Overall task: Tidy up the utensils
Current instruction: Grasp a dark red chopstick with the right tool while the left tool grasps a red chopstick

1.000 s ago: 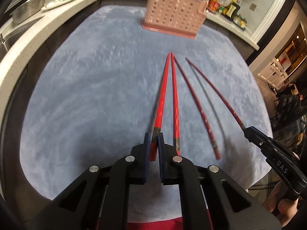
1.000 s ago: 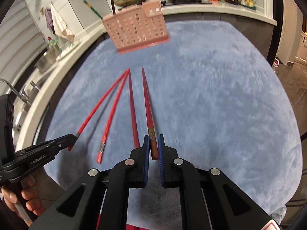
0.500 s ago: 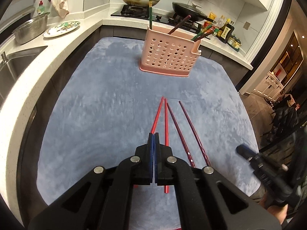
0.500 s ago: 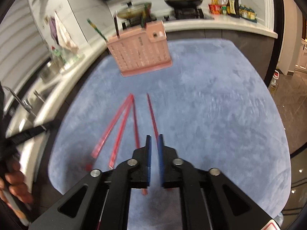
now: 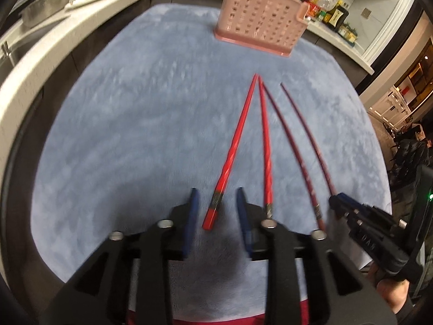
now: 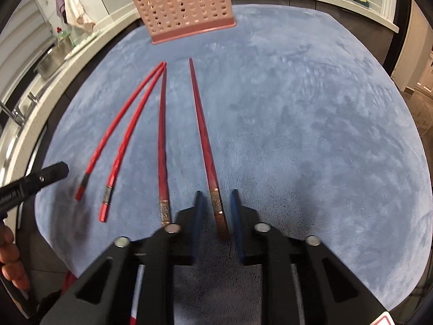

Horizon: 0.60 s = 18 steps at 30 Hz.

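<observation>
Several chopsticks lie fanned on a blue-grey mat (image 5: 130, 124). Two are bright red (image 5: 235, 146) (image 5: 265, 146), two are dark red (image 6: 163, 146) (image 6: 204, 140). My left gripper (image 5: 217, 199) is open, its jaws either side of the thick end of the leftmost bright red chopstick. My right gripper (image 6: 215, 199) is open, its jaws either side of the thick end of the rightmost dark red chopstick. A pink perforated utensil holder (image 5: 261, 21) stands upright at the far end of the mat, with several chopsticks in it; it also shows in the right wrist view (image 6: 184, 8).
A white countertop (image 5: 40, 43) curves around the mat, with a metal bowl (image 5: 46, 8) on the left and bottles (image 5: 335, 16) at the back right. The mat's front edge is just under both grippers.
Both grippers were shut and raised half a second ago. Now both have come down low to the mat and opened around the chopstick ends. The chopsticks lie as before.
</observation>
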Motion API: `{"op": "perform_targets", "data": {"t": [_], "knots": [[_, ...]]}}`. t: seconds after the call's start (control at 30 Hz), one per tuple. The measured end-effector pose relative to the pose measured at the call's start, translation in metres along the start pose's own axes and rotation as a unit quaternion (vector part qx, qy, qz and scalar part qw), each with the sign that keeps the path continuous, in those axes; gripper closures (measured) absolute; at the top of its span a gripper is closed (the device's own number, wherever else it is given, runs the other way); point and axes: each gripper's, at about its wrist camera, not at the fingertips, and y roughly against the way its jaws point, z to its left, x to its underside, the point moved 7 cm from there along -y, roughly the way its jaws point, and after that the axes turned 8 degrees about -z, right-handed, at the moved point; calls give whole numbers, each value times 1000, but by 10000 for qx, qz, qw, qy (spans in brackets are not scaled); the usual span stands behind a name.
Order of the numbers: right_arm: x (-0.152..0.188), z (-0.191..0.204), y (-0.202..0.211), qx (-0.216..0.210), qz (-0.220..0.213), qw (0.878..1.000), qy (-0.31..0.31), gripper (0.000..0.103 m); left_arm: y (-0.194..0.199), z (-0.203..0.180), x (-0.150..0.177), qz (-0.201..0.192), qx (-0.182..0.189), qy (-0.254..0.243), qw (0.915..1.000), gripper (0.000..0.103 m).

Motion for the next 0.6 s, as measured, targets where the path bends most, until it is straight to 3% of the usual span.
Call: {"op": "perform_targets", "data": {"t": [0.07, 0.33, 0.4, 0.43, 0.6], "knots": [[1, 0, 1, 42, -28, 10000, 77, 94, -7, 2, 6, 68, -8, -15, 10000, 72], [2, 2, 5, 5, -39, 10000, 62, 95, -24, 0, 12, 100, -8, -106, 9999, 74], [1, 3, 7, -22, -50, 10000, 52, 95, -24, -1, 12, 90, -20, -141, 9999, 78], [0, 4, 8, -31, -55, 10000, 47, 95, -25, -1, 12, 91, -17, -160, 9998, 89], [-3, 8, 20, -101, -148, 9998, 43, 95, -23, -3, 13, 122, 85, -215, 9997, 93]]}}
